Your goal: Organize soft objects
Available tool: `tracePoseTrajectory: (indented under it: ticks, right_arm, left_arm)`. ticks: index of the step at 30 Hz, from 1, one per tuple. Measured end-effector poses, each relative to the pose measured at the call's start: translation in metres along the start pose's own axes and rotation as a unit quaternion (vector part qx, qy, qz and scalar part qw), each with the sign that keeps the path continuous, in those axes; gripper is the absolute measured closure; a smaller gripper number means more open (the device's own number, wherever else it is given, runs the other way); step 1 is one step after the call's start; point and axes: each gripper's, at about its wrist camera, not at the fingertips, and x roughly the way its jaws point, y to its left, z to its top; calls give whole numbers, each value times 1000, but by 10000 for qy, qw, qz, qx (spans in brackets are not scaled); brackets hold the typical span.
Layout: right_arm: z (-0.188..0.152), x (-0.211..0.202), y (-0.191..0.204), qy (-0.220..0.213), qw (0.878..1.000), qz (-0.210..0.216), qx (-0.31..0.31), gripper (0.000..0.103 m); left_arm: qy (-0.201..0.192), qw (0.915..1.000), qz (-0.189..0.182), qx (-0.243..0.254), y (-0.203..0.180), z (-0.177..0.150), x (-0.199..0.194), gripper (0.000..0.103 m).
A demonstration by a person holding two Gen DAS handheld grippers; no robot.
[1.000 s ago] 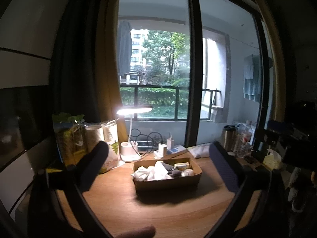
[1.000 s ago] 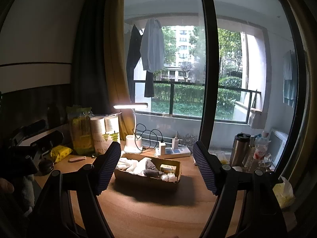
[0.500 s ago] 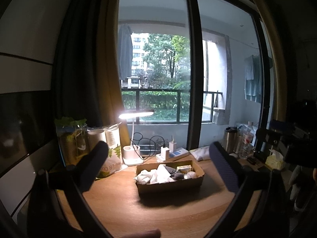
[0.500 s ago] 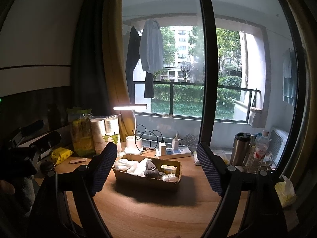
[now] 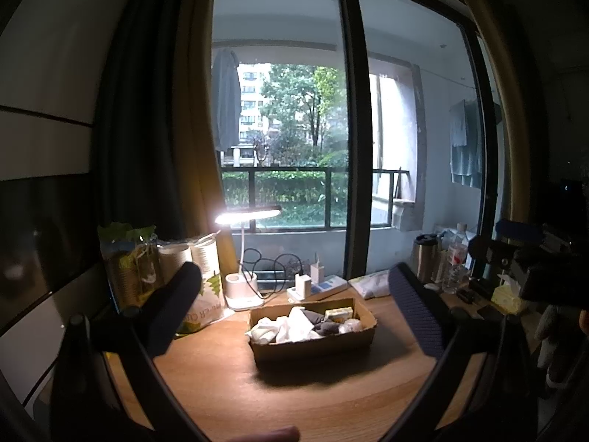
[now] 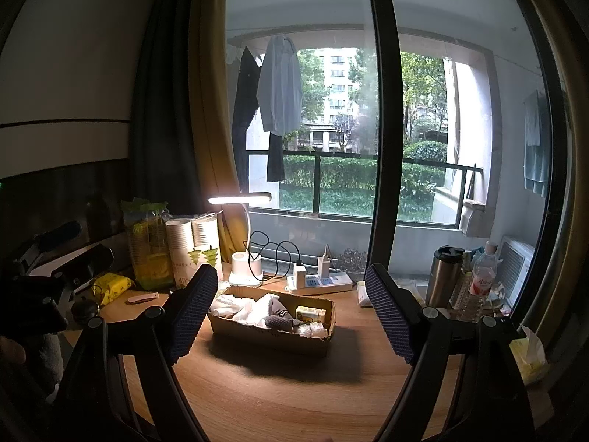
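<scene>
A cardboard box (image 5: pixel 313 346) (image 6: pixel 272 335) sits in the middle of the wooden desk. It holds white cloths (image 5: pixel 283 326) (image 6: pixel 243 307), a grey sock (image 5: pixel 325 326) (image 6: pixel 278 316) and a small yellow pack (image 5: pixel 340 313) (image 6: pixel 311 313). My left gripper (image 5: pixel 294 309) is open and empty, raised above the desk and well back from the box. My right gripper (image 6: pixel 291 313) is open and empty too, also raised and back from the box.
A lit desk lamp (image 5: pixel 244 258), a power strip (image 6: pixel 320 281), paper cup stacks (image 6: pixel 193 250) and a green bag (image 6: pixel 147 243) stand behind the box. A steel flask (image 6: pixel 445 276), a bottle (image 6: pixel 482 283) and tissues (image 6: pixel 528 353) are at the right. The window is behind.
Both grippers have risen and pulled back a little; the box now sits lower in both views. Both jaws stay open.
</scene>
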Motion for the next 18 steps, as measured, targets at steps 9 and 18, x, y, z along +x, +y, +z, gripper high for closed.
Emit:
tracePoseTrajectory:
  ticks: [9, 18]
  right_arm:
    - [0, 0, -1, 7, 10000, -5, 3, 18]
    - [0, 0, -2, 6, 10000, -14, 10, 18]
  left_arm:
    - [0, 10000, 1, -3, 0, 0, 0, 1]
    - [7, 10000, -9, -13, 0, 0, 0, 1]
